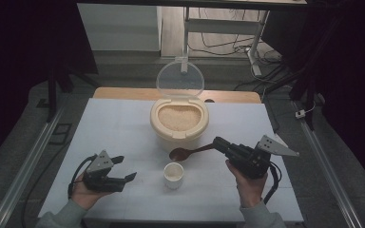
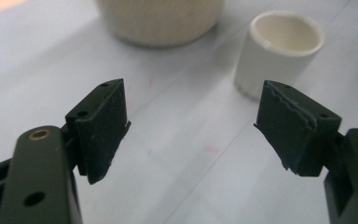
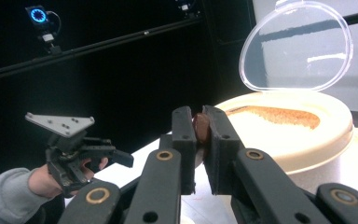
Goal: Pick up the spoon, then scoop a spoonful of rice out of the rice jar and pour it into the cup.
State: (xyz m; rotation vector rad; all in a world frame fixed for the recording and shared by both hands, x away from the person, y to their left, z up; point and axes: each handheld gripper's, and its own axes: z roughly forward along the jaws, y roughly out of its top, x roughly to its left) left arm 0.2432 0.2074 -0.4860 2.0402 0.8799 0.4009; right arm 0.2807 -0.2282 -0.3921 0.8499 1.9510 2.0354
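Note:
A cream rice container [image 1: 179, 124] stands mid-table with its clear lid [image 1: 180, 79] tipped up and rice inside. In front of it is a small white cup [image 1: 173, 175]. My right gripper [image 1: 217, 142] is shut on the handle of a brown wooden spoon [image 1: 183, 153], whose bowl hangs between container and cup. In the right gripper view the spoon handle [image 3: 200, 128] is pinched between the jaws, with the container [image 3: 303, 140] behind. My left gripper [image 1: 127, 167] stands open left of the cup, nothing between its jaws. The left gripper view shows the cup [image 2: 279, 51] beyond the open gripper [image 2: 191, 107].
The white table top [image 1: 114, 128] has free room on the left and at the far right. A wooden edge [image 1: 123, 93] runs along the back. Beyond the table are desk legs and cables on the floor [image 1: 228, 45].

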